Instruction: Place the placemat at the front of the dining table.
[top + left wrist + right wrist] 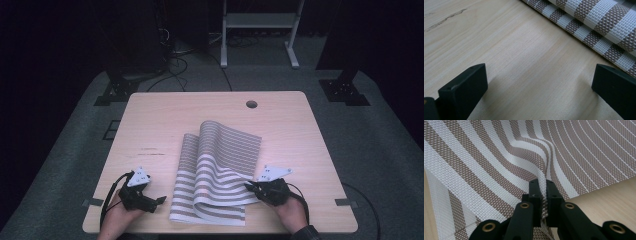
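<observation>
Centrally, toward the counter's (150, 115) near edge, lies a striped woven placemat (220, 165), partly folded and buckled upward. At its right edge the right tool (248, 186) pinches a raised fold of the mat between closed jaws. Near the counter's front-left corner, the left tool (159, 200) rests with jaws wide apart, just beside the mat.

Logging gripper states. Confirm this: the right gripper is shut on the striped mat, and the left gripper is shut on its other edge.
Wrong about the left gripper: the left gripper view shows its jaws open over bare table, beside the mat. The right gripper is shut on the mat.
</observation>
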### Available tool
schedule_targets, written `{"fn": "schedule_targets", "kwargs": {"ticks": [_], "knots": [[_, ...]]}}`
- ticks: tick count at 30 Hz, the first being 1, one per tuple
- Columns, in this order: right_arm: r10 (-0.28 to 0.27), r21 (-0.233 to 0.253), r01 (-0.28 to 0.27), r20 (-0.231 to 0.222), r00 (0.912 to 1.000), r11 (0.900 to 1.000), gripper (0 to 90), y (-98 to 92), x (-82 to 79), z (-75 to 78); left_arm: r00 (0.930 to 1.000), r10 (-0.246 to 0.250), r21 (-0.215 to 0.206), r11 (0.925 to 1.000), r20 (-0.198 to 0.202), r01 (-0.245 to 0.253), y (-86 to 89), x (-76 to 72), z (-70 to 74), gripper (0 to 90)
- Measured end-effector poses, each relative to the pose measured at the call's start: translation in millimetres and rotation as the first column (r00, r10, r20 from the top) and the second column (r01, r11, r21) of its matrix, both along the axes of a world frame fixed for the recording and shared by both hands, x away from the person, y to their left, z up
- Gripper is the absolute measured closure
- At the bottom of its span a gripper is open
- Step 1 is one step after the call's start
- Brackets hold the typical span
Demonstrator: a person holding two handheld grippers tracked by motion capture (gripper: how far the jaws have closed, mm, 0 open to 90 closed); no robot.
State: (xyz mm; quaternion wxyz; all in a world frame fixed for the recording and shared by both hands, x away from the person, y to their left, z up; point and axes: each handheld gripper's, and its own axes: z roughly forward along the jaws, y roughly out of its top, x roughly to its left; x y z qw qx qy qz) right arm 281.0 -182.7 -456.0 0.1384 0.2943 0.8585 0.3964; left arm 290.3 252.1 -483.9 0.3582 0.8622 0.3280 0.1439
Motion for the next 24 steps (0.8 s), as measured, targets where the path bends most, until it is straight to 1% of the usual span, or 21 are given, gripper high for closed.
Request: {"fn": "schedule_targets", "kwargs": {"ticks": [13, 20, 24], "knots": [[-0.058, 0.024, 0.058, 0.013, 0.9982, 0.998, 85.4, -15.0, 9.2, 6.8, 1.0000, 0.000, 0.000, 1.0000, 0.000, 0.000, 0.0, 0.0, 0.0, 0.0], [-0.085, 0.043, 0.085, 0.003, 0.9964, 0.995, 85.4, -24.5, 18.1, 7.9, 1.0000, 0.000, 0.000, 1.0000, 0.000, 0.000, 0.0, 0.0, 0.0, 0.0], [-0.095, 0.043, 0.095, 0.002, 0.9954, 0.995, 85.3, -27.4, 23.0, 8.4, 1.0000, 0.000, 0.000, 1.0000, 0.000, 0.000, 0.0, 0.0, 0.0, 0.0]]}}
